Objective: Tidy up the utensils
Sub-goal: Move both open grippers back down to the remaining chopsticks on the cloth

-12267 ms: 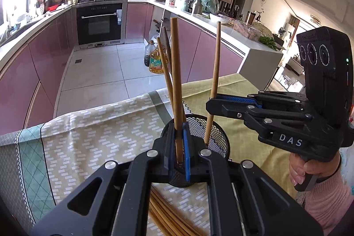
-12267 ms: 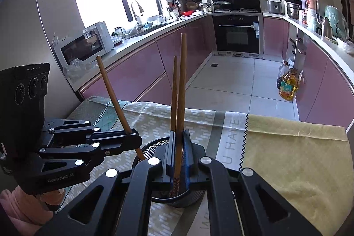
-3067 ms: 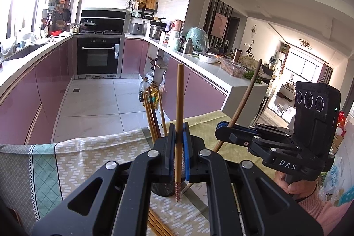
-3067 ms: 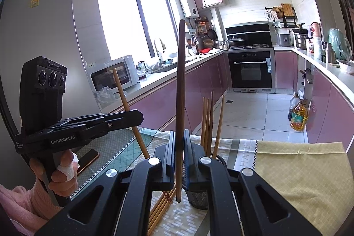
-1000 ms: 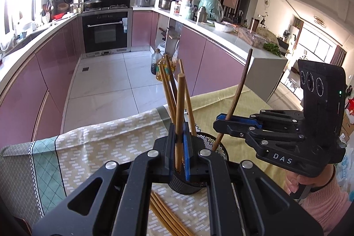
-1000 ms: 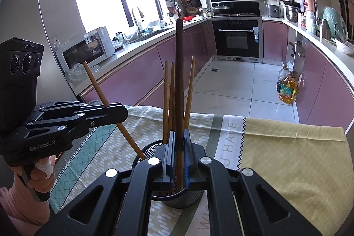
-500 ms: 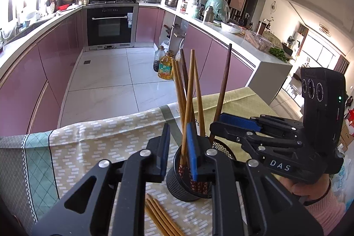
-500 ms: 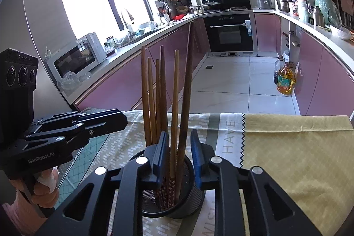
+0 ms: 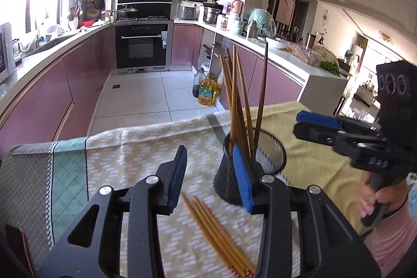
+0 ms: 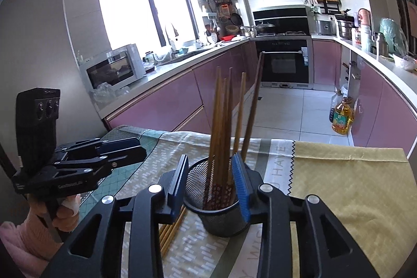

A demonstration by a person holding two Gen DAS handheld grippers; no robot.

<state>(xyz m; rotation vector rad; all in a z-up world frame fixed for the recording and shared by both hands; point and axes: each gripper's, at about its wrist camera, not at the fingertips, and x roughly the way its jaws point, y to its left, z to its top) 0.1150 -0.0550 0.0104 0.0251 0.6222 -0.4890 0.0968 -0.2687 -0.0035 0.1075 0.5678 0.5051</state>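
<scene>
Sorting chopsticks into the mesh holder (image 10: 219, 202): partly done.
Several stand inside; loose chopsticks (image 9: 216, 233) lie under the left gripper (image 9: 209, 173); it and the right gripper (image 10: 209, 179) gape empty.

A table (image 9: 31, 173) carries patterned cloths — a teal grid one, a beige dashed one (image 9: 146, 145) and a yellow one (image 10: 351, 181). On them stand a black mesh holder (image 10: 221, 218) and, just beside it, loose chopsticks (image 9: 216, 233) lying flat.
</scene>
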